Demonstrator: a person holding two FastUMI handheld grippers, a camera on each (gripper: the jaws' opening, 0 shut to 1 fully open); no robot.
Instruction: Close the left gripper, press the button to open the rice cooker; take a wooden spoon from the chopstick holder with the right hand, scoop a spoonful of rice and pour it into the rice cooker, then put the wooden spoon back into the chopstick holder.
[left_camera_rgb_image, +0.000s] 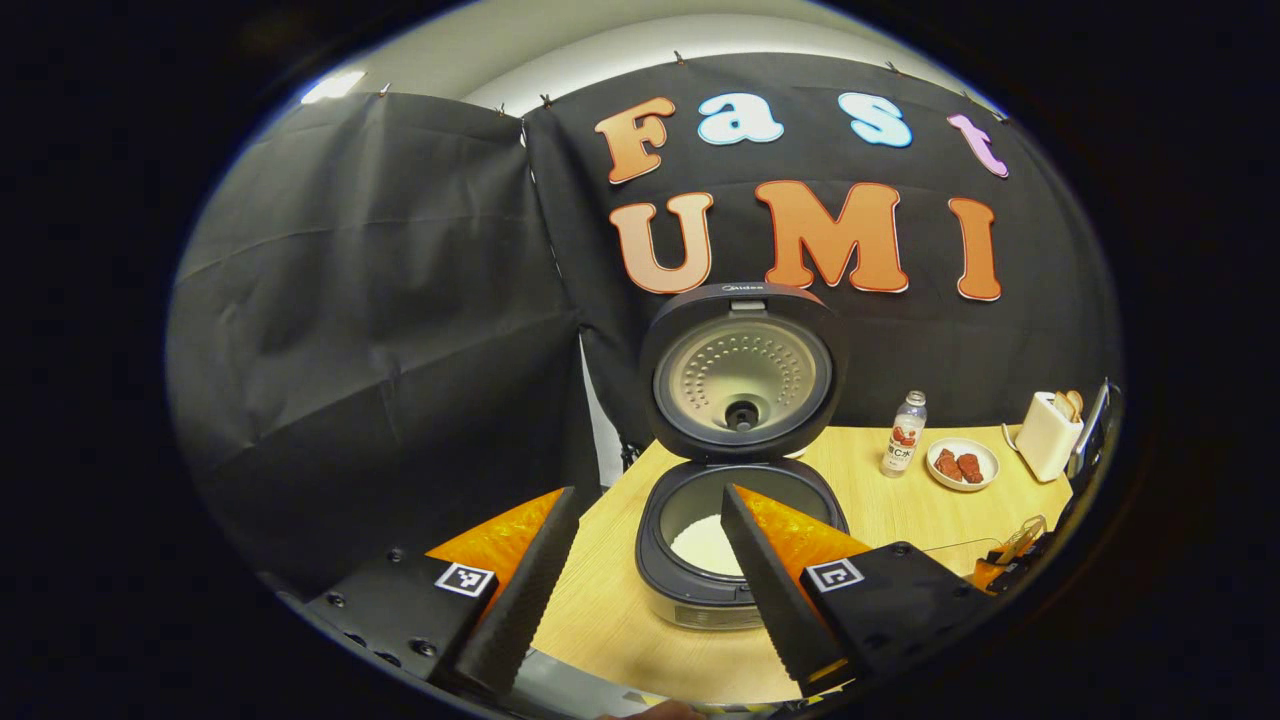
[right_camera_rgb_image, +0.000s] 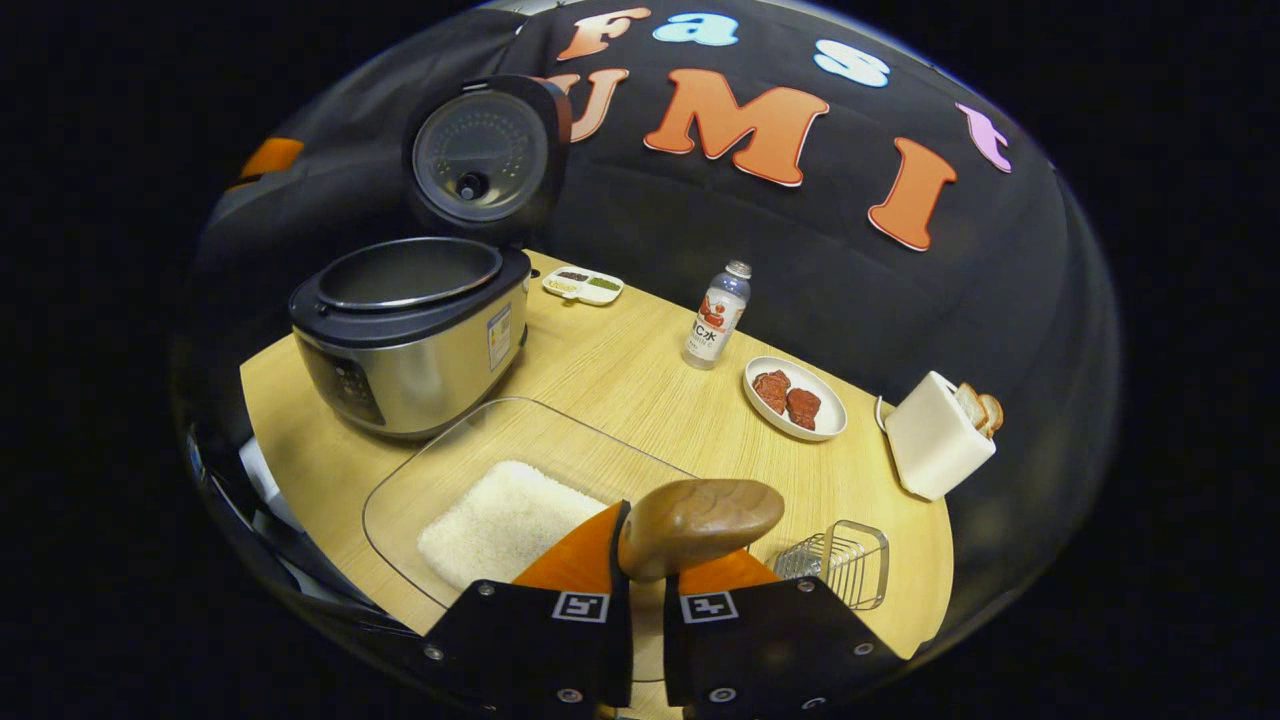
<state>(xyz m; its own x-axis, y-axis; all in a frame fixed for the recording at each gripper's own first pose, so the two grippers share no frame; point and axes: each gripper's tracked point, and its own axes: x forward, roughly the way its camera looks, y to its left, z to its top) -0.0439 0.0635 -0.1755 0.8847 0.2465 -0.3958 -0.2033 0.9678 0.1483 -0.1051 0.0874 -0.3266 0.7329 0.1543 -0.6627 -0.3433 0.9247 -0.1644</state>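
The rice cooker (right_camera_rgb_image: 410, 335) stands at the far left of the wooden table (right_camera_rgb_image: 640, 390) with its lid (right_camera_rgb_image: 487, 155) swung up, so the button step looks done; beside it lies a glass tray (right_camera_rgb_image: 420, 470) of raw rice (right_camera_rgb_image: 500, 520). The left gripper (left_camera_rgb_image: 640, 590) hovers before the cooker, fingers spread wide and empty. The right gripper (right_camera_rgb_image: 645, 590) is clamped on the wooden spoon (right_camera_rgb_image: 700, 520), its bowl above the tray's near edge, the wire chopstick holder (right_camera_rgb_image: 840, 560) just beside: I'd judge scooping comes next, calling for a dip into the rice.
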